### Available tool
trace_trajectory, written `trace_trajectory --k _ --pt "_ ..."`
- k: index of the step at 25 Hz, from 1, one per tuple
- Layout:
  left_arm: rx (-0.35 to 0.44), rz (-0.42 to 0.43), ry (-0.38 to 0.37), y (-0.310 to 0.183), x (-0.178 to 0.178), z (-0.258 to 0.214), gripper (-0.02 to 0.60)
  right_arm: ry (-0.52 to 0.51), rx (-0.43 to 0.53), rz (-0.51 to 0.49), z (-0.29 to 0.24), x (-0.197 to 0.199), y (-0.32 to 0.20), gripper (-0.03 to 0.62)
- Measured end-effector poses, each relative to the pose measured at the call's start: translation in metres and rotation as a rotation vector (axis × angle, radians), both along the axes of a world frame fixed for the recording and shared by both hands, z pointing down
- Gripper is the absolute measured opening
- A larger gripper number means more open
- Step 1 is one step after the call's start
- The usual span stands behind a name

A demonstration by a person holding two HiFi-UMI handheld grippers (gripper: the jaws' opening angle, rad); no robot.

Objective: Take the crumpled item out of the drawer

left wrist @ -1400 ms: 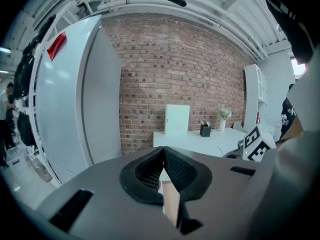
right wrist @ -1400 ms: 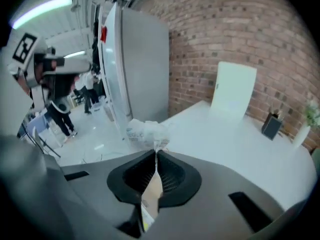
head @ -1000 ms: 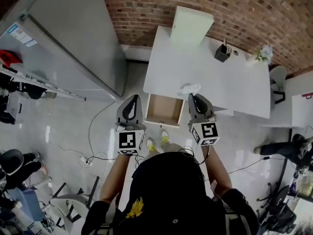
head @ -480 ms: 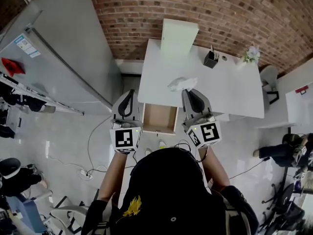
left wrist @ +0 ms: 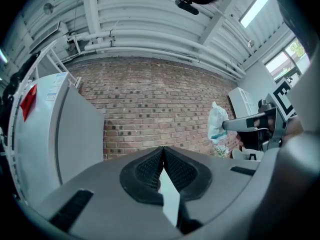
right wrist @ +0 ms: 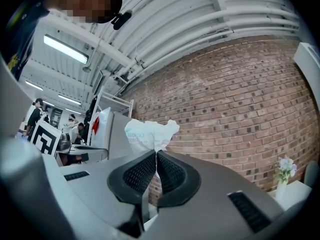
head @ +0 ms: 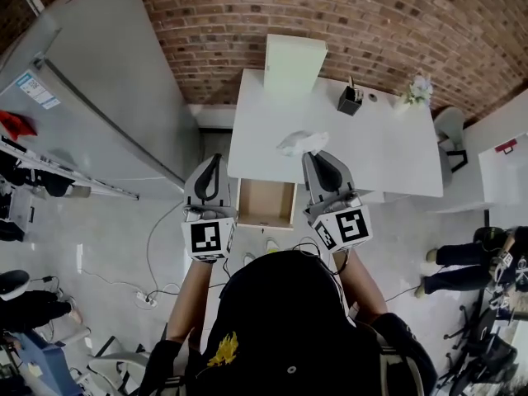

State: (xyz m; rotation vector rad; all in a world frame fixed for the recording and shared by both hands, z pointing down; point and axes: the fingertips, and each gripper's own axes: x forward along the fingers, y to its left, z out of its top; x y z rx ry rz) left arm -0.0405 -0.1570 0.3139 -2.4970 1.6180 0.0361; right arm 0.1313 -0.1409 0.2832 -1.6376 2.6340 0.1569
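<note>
No word or number reads clearly. The crumpled item (right wrist: 150,132) carries faint teal lettering, too blurred to spell out. The left tool (head: 211,158) and the right tool (head: 313,155) each bear a cube with a black-and-white square marker, pattern only. A blue-and-white label (head: 27,88) sits on the tall grey cabinet (head: 115,73), its print too small.

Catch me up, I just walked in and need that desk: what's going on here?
A person stands at the white desk with a gripper in each hand. The right gripper has its jaws shut on the crumpled white item, held up over the desk's front edge. The drawer below is pulled open and looks empty. The left gripper has its jaws shut on nothing and hangs beside the drawer.
</note>
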Motion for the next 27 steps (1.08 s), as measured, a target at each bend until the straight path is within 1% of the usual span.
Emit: trace_trajectory --k 9,13,22,27 --pt "-0.003 0.015 -0.014 -0.006 0.004 0.004 0.017 0.023 0.004 0.04 0.001 0.013 -0.004 0.032" --pt "-0.02 0.026 -0.023 -0.005 0.006 0.006 0.017 0.025 0.002 0.053 0.002 0.016 -0.003 0.032" --pt "-0.04 0.008 -0.039 -0.006 -0.007 0.015 0.017 0.044 -0.001 0.051 0.004 0.016 -0.002 0.032" --pt "-0.069 -0.02 -0.066 -0.011 -0.028 0.032 0.017 0.044 0.001 0.035 0.008 0.007 -0.007 0.032"
